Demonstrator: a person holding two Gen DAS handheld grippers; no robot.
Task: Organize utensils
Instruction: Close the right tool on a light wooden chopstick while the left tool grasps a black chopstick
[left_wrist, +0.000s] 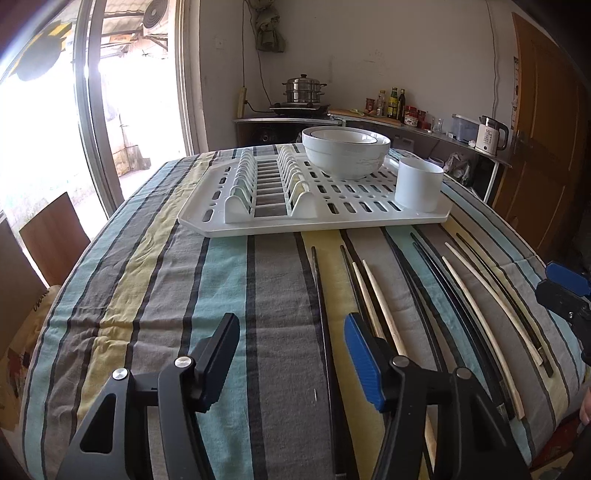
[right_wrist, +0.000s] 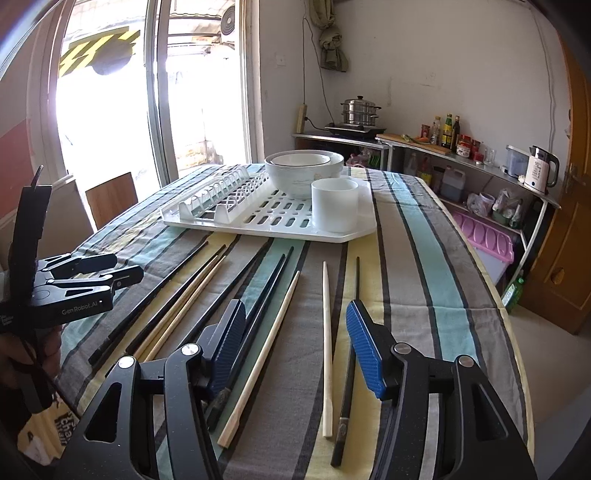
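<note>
Several black chopsticks (right_wrist: 258, 306) and pale wooden chopsticks (right_wrist: 326, 332) lie loose on the striped tablecloth (left_wrist: 155, 280). They also show in the left wrist view, black (left_wrist: 325, 325) and wooden (left_wrist: 480, 295). A white drying rack (right_wrist: 354, 230) holds a white utensil cup (right_wrist: 334, 205) and stacked white bowls (right_wrist: 303, 168). My right gripper (right_wrist: 295, 332) is open above the chopsticks, empty. My left gripper (left_wrist: 291, 347) is open above a black chopstick, empty. The left gripper also shows at the left of the right wrist view (right_wrist: 110, 271).
The rack (left_wrist: 207, 221), cup (left_wrist: 419, 182) and bowls (left_wrist: 345, 149) stand at the table's far side. A wooden chair (right_wrist: 110, 201) stands by the glass door. A counter with a steamer pot (right_wrist: 359, 110), bottles and a kettle (right_wrist: 539, 173) runs along the right wall.
</note>
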